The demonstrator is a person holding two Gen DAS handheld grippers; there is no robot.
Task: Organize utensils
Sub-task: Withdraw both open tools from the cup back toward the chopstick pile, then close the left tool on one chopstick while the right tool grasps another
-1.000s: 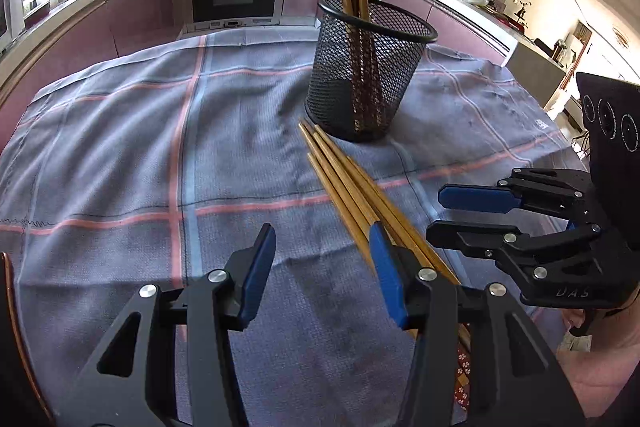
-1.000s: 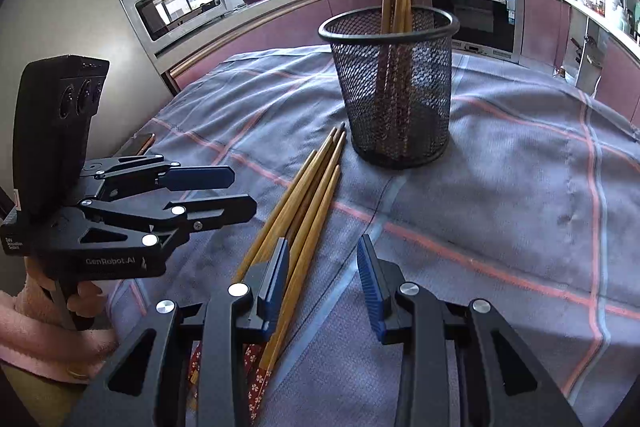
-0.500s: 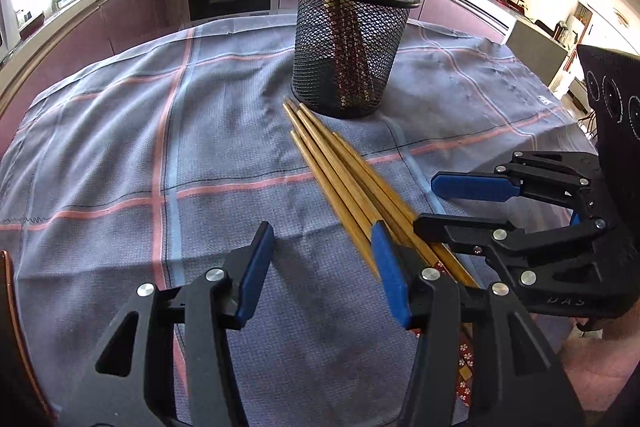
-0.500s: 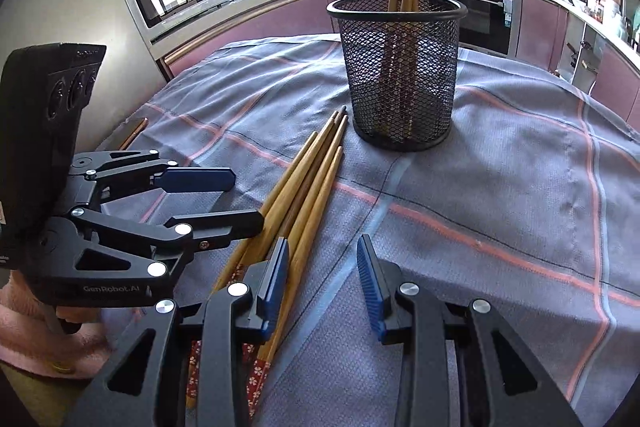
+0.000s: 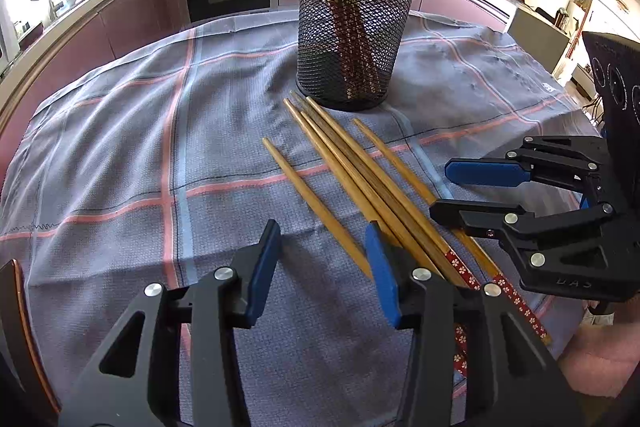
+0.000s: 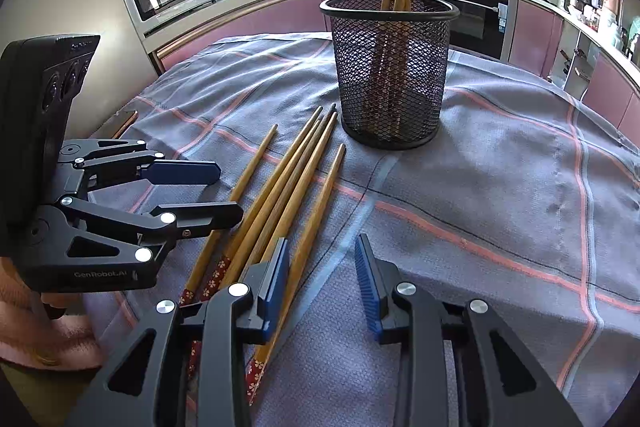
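So the loose chopsticks (image 5: 352, 183) aren't one tight bundle anymore. A second ago they lay packed side by side on the checked cloth (image 5: 120, 147); now they've fanned out, with one stray on each side of the middle cluster. Tips point at the mesh holder (image 5: 356, 39), which already has several standing in it.

Our left gripper (image 5: 324, 267) has just been closing a bit, jaws partway apart with nothing between them, its inner pad right beside the cluster. Our right gripper (image 6: 320, 279) sits about the same, fairly narrow and empty, one pad over the patterned ends.

Our guess: spread sticks are easier to pinch singly, so the next pick should go cleaner.
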